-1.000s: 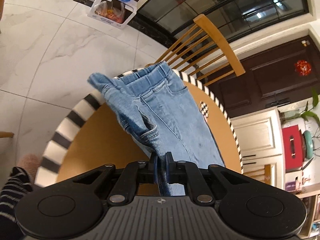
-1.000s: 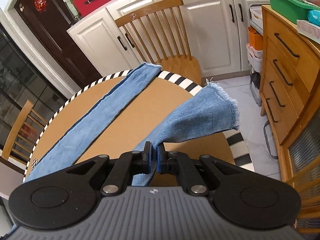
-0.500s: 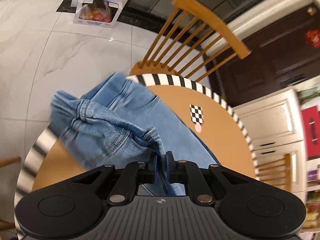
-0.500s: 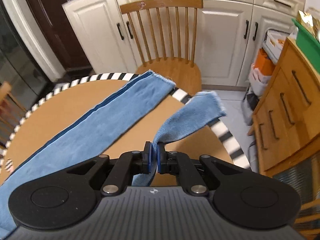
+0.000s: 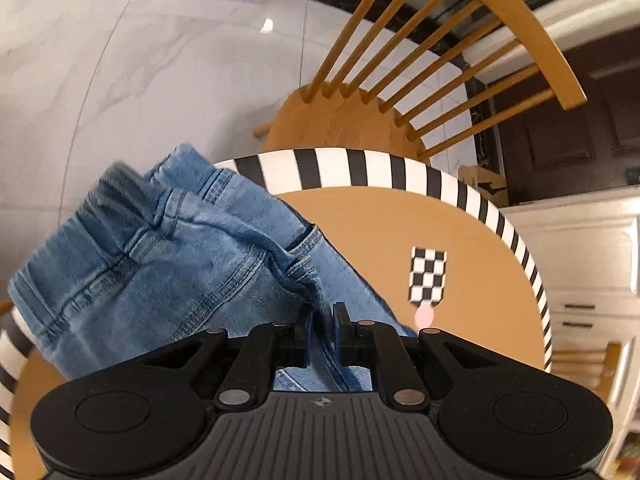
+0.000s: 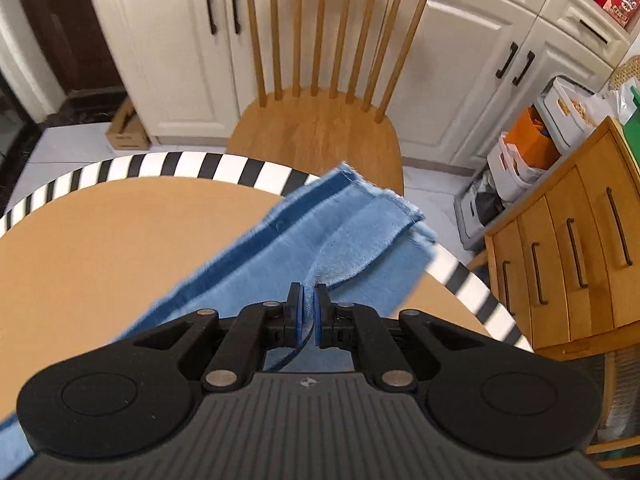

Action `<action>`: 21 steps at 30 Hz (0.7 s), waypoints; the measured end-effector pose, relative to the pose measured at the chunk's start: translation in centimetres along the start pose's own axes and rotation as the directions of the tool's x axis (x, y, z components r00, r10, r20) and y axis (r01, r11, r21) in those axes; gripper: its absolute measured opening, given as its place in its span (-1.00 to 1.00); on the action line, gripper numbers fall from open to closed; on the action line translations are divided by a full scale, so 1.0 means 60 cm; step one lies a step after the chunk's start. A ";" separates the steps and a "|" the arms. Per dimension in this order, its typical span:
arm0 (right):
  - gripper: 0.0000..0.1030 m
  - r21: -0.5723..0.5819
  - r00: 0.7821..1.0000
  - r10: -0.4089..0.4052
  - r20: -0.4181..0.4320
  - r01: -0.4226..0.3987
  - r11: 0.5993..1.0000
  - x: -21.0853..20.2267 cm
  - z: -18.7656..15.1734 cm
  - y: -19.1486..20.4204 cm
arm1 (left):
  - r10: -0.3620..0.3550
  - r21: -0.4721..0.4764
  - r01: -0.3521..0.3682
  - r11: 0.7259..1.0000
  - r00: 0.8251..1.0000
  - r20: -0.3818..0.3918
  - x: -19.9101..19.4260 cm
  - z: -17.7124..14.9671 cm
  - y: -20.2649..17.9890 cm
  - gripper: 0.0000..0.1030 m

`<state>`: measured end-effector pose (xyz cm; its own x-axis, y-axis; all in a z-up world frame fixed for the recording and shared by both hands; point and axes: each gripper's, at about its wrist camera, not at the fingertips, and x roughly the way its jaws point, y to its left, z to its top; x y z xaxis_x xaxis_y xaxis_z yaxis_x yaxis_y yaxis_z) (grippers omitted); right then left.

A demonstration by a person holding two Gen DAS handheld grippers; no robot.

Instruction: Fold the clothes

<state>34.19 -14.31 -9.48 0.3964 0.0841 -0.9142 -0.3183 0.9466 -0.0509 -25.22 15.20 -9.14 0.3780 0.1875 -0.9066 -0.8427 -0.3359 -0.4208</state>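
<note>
Both ends of the jeans [image 5: 168, 264] have swung across since a second ago: the lifted leg, which hung apart from the flat one, now lies over it, hems nearly matched at the striped rim, and the waist end has bunched up toward the left edge of the round surface [image 5: 400, 232].

Seen from the left wrist, the left hand-held gripper [image 5: 322, 318] has its jaws pinched tight on a fold of denim near the pocket seam. The waistband and belt loop hang blurred past the black-and-white rim, with marble floor below. A checkered marker [image 5: 427, 280] lies on the bare tan top to the right, apart from the cloth. A wooden chair [image 5: 420, 80] stands beyond the rim.

From the right wrist, the right hand-held gripper [image 6: 309, 296] is closed on the upper leg's edge, its blue pads [image 6: 297, 312] pressed against the fabric. The two frayed hems [image 6: 384, 208] lie stacked at the far right rim, the upper one slightly offset. A second wooden chair [image 6: 320, 80] faces white cabinets [image 6: 168, 40], and a wooden dresser [image 6: 580, 252] stands at right.
</note>
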 end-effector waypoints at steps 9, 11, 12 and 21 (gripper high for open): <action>-0.87 0.090 0.994 -0.027 -0.107 0.036 0.995 0.093 0.036 0.034 | -0.076 -0.067 0.075 0.995 0.997 -0.003 -0.014 0.013 -0.010 -0.78; -0.86 0.115 0.993 -0.008 -0.118 0.021 0.993 0.099 0.038 0.029 | -0.101 -0.087 0.101 0.991 0.995 0.005 -0.018 0.012 -0.008 -0.78; -0.86 0.137 0.993 0.009 -0.121 0.007 0.991 0.099 0.040 0.023 | -0.113 -0.095 0.114 0.989 0.994 0.010 -0.020 0.011 -0.007 -0.78; -0.87 0.214 0.985 0.158 -0.069 -0.140 0.967 0.032 0.063 -0.041 | -0.195 -0.092 0.200 0.976 0.979 0.059 -0.053 -0.005 -0.012 -0.77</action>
<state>39.00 -15.32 -9.57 0.2805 0.2111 -0.9364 -0.1792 0.9699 0.1650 -25.73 14.58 -5.98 0.5115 0.3039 -0.8038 -0.7112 -0.3753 -0.5944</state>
